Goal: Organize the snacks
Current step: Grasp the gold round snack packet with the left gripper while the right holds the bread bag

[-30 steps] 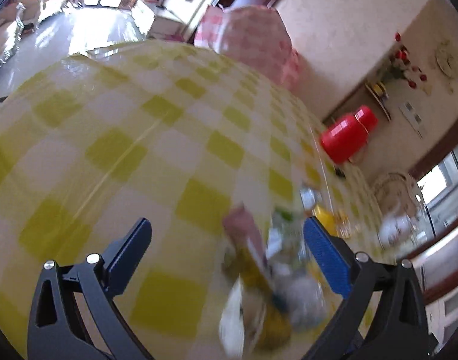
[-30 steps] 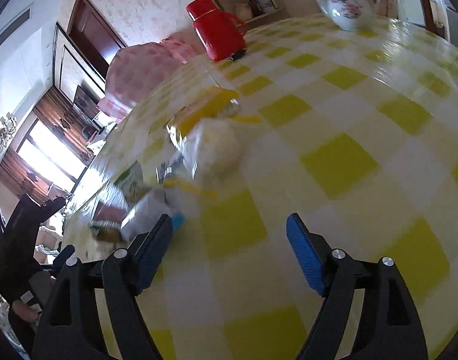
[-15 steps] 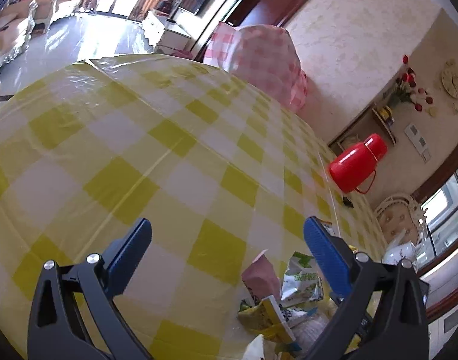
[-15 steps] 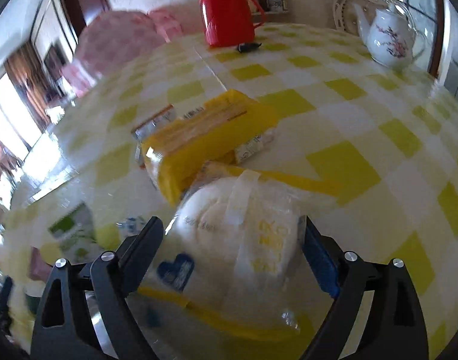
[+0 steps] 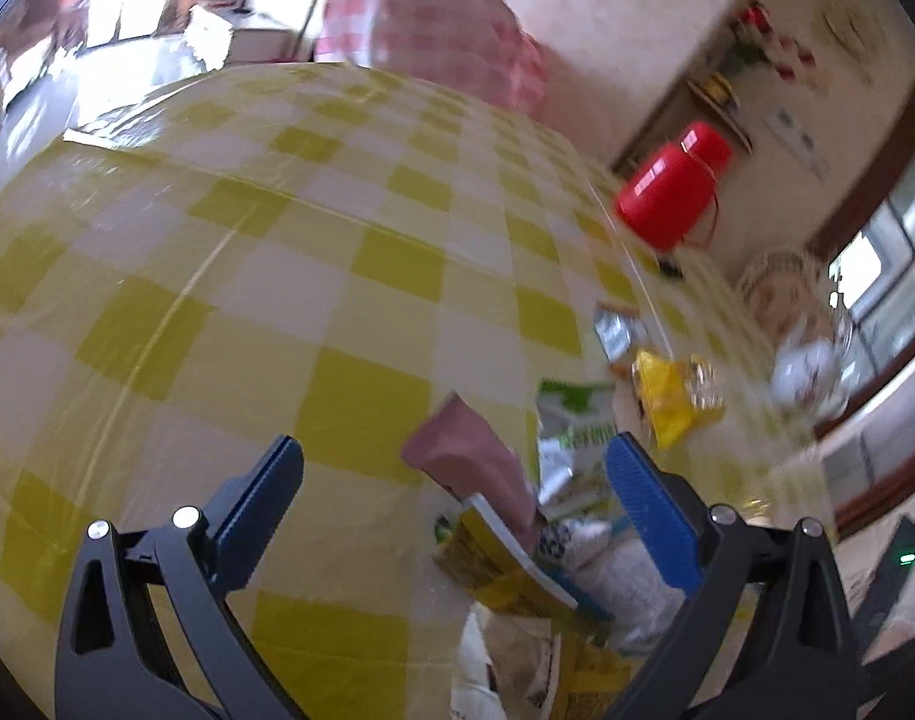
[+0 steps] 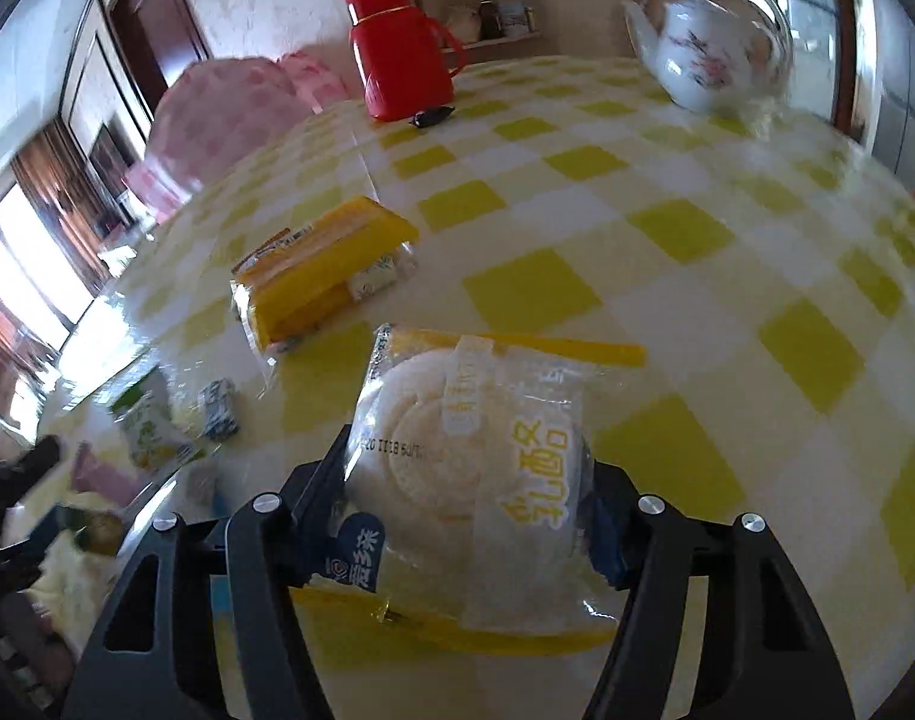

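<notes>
My right gripper [image 6: 466, 483] is clamped on the wrapped round bread [image 6: 475, 468], held above the checked tablecloth [image 6: 667, 228]. My left gripper [image 5: 454, 471] hangs wide apart, holding nothing, over the snack pile [image 5: 505, 516].

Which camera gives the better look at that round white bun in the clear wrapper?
The right wrist view: the wrapped bun fills the foreground, sharp, between the right gripper fingers. In the left wrist view, only a blurred white packet low in the snack pile might be it; I cannot tell.
</notes>
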The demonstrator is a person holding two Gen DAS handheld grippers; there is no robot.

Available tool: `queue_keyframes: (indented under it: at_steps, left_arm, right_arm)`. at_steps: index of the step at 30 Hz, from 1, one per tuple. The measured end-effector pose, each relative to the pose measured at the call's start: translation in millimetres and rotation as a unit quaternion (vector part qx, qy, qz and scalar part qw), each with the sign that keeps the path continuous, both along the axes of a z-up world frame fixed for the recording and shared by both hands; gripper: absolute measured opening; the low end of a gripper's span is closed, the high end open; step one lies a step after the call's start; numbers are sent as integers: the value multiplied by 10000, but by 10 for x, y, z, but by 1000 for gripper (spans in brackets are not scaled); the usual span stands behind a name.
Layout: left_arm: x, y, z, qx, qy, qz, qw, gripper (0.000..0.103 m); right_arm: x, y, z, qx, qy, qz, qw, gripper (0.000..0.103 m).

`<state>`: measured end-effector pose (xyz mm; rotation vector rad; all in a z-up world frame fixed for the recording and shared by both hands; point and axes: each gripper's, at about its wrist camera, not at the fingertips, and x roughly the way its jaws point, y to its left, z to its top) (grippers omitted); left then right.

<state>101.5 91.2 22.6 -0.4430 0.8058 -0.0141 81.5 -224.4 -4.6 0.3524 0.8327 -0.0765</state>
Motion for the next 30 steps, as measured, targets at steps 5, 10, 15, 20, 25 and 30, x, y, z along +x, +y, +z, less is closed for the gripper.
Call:
queue_keyframes:
  at_steps: [5,10,15,20,25,30]
  left_arm:
    - [-97,-117,-15,429,102,-62,9990,101]
    - [-423,-200,12,185,131,-209,9995,101]
    - [-784,-396,139,728,-384,-293,9962,101]
    - [-774,-379,-6,723,-10,-199,9972,101]
    - [-908,-630,172,755,-594,-741,9926,101]
    - [-923,-1142,42,2238,-564,-1452,9621,85]
  right_arm:
    - [-367,-17,176,122,-354,89,9993,64]
    - [-552,-40,287,318,-549,127,9979,64]
    - [-670,-104,320,445,-634,88,9970,65]
    - [-800,-128,333,469,-707,81,9964,65]
    - [-848,-188,334,498,-754,-31,9959,65]
    - [-878,-256,318,525,-732,-127,9959,65]
